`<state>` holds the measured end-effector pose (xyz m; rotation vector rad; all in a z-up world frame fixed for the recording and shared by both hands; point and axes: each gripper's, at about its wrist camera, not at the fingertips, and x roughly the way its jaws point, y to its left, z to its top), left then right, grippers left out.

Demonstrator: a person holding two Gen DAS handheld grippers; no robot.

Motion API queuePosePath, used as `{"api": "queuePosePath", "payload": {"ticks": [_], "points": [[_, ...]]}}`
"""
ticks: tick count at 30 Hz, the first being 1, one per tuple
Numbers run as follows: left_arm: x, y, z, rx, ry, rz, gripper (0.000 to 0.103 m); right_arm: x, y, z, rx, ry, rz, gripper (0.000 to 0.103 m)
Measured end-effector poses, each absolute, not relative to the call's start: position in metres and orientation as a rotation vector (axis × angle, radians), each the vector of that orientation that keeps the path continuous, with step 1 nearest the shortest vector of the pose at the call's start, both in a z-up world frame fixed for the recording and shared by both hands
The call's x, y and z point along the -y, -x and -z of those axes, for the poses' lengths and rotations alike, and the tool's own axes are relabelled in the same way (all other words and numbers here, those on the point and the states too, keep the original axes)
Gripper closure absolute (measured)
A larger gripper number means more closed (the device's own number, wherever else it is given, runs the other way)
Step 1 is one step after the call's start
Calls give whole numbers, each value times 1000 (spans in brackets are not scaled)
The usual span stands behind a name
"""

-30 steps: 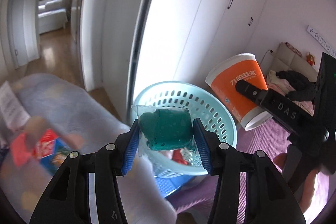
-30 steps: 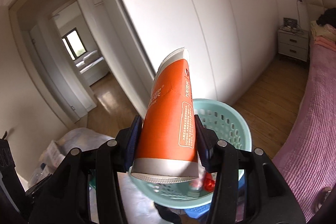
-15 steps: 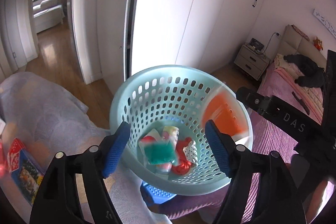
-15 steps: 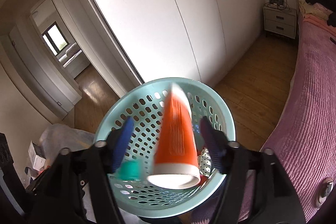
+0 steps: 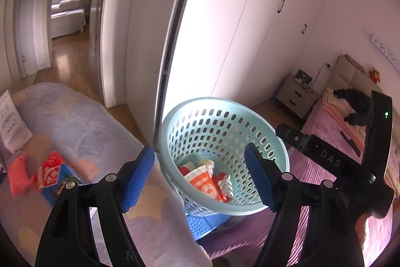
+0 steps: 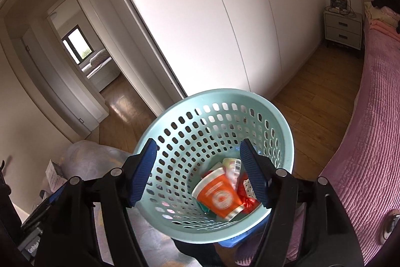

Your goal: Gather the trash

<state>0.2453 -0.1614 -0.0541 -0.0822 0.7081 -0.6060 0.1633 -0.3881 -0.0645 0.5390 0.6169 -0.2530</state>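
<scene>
A pale teal perforated basket point(image 5: 205, 126) point(image 6: 190, 126) stands in front of both grippers. An orange paper cup point(image 6: 218, 195) lies on its side at the bottom of it, also seen in the left wrist view point(image 5: 203, 183), among several wrappers point(image 6: 233, 168). My left gripper point(image 5: 198, 178) is open and empty just above the basket's near rim. My right gripper point(image 6: 201, 173) is open and empty over the basket. A red and blue packet point(image 5: 51, 173) and a pink item point(image 5: 16, 173) lie on the lilac blanket point(image 5: 82, 126) at the left.
The basket rests on a blue stool point(image 5: 200, 224). White wardrobe doors point(image 6: 200, 24) stand behind. A pink bed point(image 6: 375, 131) lies at the right with a nightstand point(image 6: 342, 29) beyond. A doorway point(image 5: 65, 24) opens at the left. White paper point(image 5: 11, 121) lies on the blanket.
Both grippers opened. The green packet dropped from the left gripper and the orange cup dropped from the right gripper into the basket. Both grippers then pulled back a little.
</scene>
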Motion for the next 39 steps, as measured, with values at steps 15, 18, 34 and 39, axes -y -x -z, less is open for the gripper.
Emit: {"api": "queuePosePath", "payload": {"ticks": [15,18,34,39], "points": [[44,-213,29,-613,205,436,30,298,-165,42,-599,-393,49,38],[7,-206,30,-605,227,364,30,270,-165,42,-590,-335,-19,38],[-202,-142,69,-655,334,-37,30,139,-217,85,-775,-12,-213,23],[-236,-159,76,-679,436,28,30,125,-230,98,-825,75,-203,23]]}}
